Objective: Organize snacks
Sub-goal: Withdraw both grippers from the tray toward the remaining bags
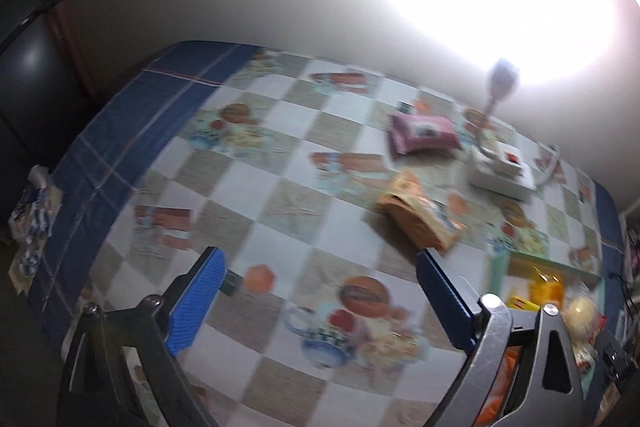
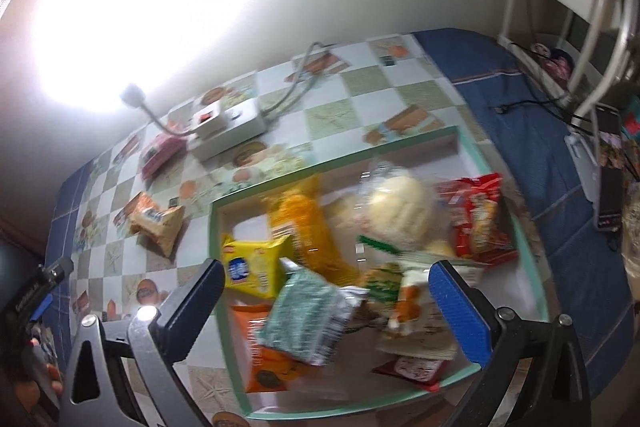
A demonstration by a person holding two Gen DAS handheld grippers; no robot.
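Right gripper (image 2: 326, 301) is spread wide, nothing held, over the green tray (image 2: 502, 183) piled with snack packs. Left gripper (image 1: 320, 297) also wide, empty, over the checked tablecloth (image 1: 248, 163). Only its view shows the table's far-left edge; orange pack (image 1: 416, 215) and pink pack (image 1: 424, 131) lie loose outside the tray.

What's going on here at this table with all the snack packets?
A person with a gripper in each hand is sorting snacks into a green-rimmed tray. Both the left gripper and the right gripper are open and empty. The tray already holds many packets; an orange packet and a pink packet lie on the tablecloth.
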